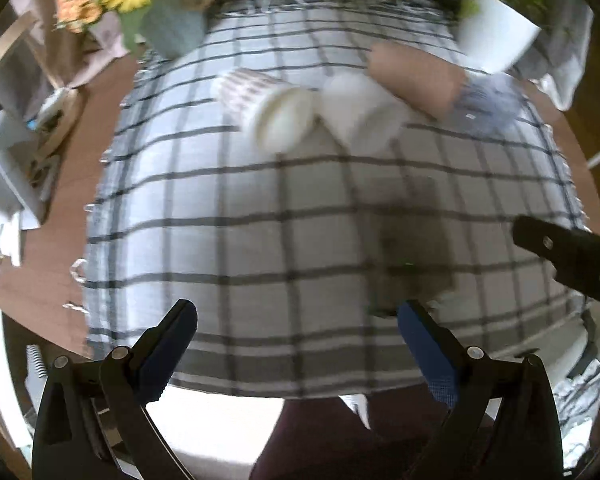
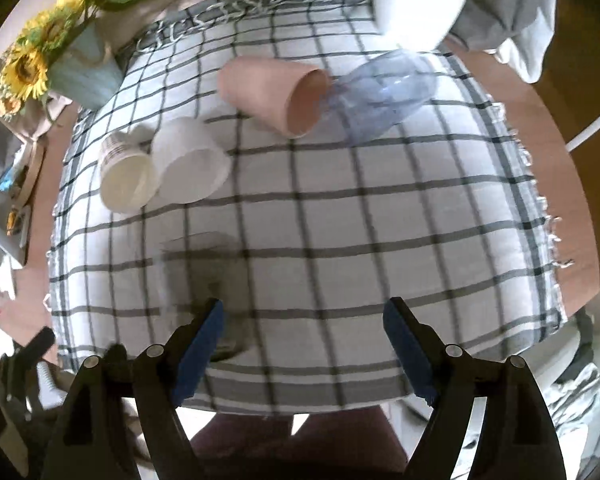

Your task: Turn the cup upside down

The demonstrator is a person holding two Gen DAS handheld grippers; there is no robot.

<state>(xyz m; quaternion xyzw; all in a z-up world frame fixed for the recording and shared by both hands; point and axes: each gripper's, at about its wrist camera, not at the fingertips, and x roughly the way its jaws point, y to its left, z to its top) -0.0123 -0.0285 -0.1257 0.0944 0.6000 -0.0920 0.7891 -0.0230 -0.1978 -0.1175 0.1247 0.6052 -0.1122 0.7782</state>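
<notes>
Several cups lie on their sides on a checked cloth (image 2: 340, 220): a patterned white cup (image 2: 126, 176), a plain white cup (image 2: 190, 166), a pink cup (image 2: 276, 94) and a clear bluish cup (image 2: 380, 92). A clear glass (image 2: 208, 264) stands near the front edge, just ahead of my right gripper's left finger; it is blurred. In the left wrist view the same cups show: patterned (image 1: 268, 110), white (image 1: 360, 110), pink (image 1: 416, 76), bluish (image 1: 488, 100), and the glass (image 1: 412, 252). My left gripper (image 1: 296, 328) and right gripper (image 2: 302, 320) are open and empty above the near edge.
A sunflower vase (image 2: 60, 56) stands at the back left and a white plant pot (image 2: 416, 0) at the back right. The brown table (image 2: 540, 120) shows around the cloth. Clutter lies at the left edge (image 1: 16, 168). The right gripper's finger (image 1: 572, 256) shows at the right in the left wrist view.
</notes>
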